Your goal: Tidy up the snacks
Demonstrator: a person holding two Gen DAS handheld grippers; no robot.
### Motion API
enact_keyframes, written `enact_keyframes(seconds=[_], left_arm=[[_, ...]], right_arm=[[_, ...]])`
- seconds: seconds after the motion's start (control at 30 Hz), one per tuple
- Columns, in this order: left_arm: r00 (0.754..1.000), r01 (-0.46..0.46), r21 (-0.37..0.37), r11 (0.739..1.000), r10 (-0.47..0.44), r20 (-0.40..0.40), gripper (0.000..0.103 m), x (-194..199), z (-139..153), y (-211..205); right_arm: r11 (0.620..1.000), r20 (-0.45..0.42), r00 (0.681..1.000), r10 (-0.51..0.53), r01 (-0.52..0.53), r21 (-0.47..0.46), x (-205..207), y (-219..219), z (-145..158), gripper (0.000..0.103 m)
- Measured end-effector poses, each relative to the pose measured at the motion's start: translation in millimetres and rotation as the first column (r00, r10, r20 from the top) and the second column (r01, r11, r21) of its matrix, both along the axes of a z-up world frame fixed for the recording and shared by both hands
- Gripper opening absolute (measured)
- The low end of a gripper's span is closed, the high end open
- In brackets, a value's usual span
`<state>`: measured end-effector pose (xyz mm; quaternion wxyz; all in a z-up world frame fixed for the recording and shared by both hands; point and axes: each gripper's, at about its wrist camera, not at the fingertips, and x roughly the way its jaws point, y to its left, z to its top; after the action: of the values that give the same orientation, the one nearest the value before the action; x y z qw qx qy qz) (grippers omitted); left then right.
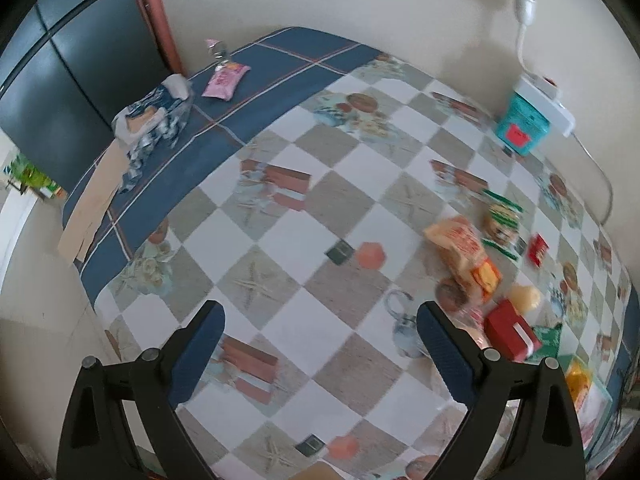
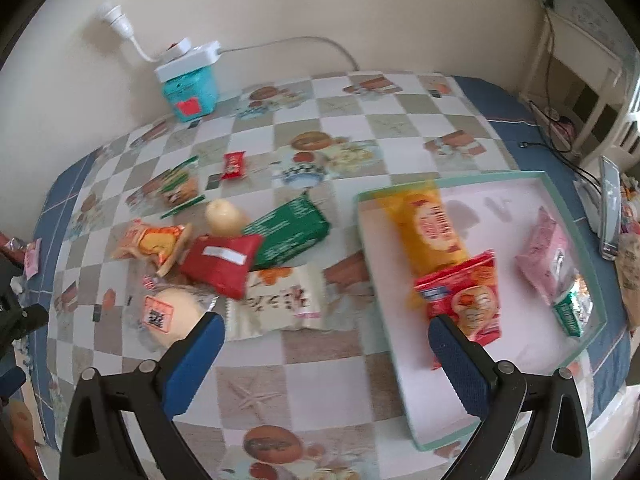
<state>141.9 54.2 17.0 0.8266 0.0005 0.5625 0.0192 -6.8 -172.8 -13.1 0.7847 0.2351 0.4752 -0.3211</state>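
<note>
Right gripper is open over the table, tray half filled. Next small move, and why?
Probably ease the right gripper forward and down onto the white snack packet just ahead of its fingers. Its jaws are open and empty, that packet is the nearest loose item, and the tray to its right already holds the yellow packet and red packet, with bare floor left.

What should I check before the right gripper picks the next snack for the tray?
1. Right gripper jaws wide apart, nothing between them: ok.
2. Left gripper jaws apart, empty, over bare tablecloth away from the pile: ok.
3. Tray has free floor near its front: ok.
4. Nearest loose snack, the white packet, lies flat: ok. The red packet overlaps its corner: not ok.
5. Green packet is partly under the red packet: not ok for a clean pick.
6. Image sharpness: both views blurred, so exact edges cannot tell.
</note>
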Motion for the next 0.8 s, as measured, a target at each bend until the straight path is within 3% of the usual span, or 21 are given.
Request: enact_keyframes(seconds=[0.33,0.63,0.8], left_arm=[[0.997,-0.072,-0.013,0.997,0.072,-0.027,0.097,20.9,-12.8,36.3],[0.995,-0.027,-0.023,0.999,0.025,-0.101,0.097,27.8,-39.9,20.9],[0.988,0.017,-0.086,0.996,-0.030,-0.151,0.097,27.2,-53.4,3.6]], right_arm=[[0.999,-0.026,0.999,0.040,-0.040,0.012,29.1,23.1,-12.9,0.103],[0.998,-0.030,0.998,0.058,-0.057,0.038,41.6,22.6,-25.4,0.103],[0.996,-0.019,1.000,0.001,0.001,0.089,34.6,2.3,-35.9,0.103]])
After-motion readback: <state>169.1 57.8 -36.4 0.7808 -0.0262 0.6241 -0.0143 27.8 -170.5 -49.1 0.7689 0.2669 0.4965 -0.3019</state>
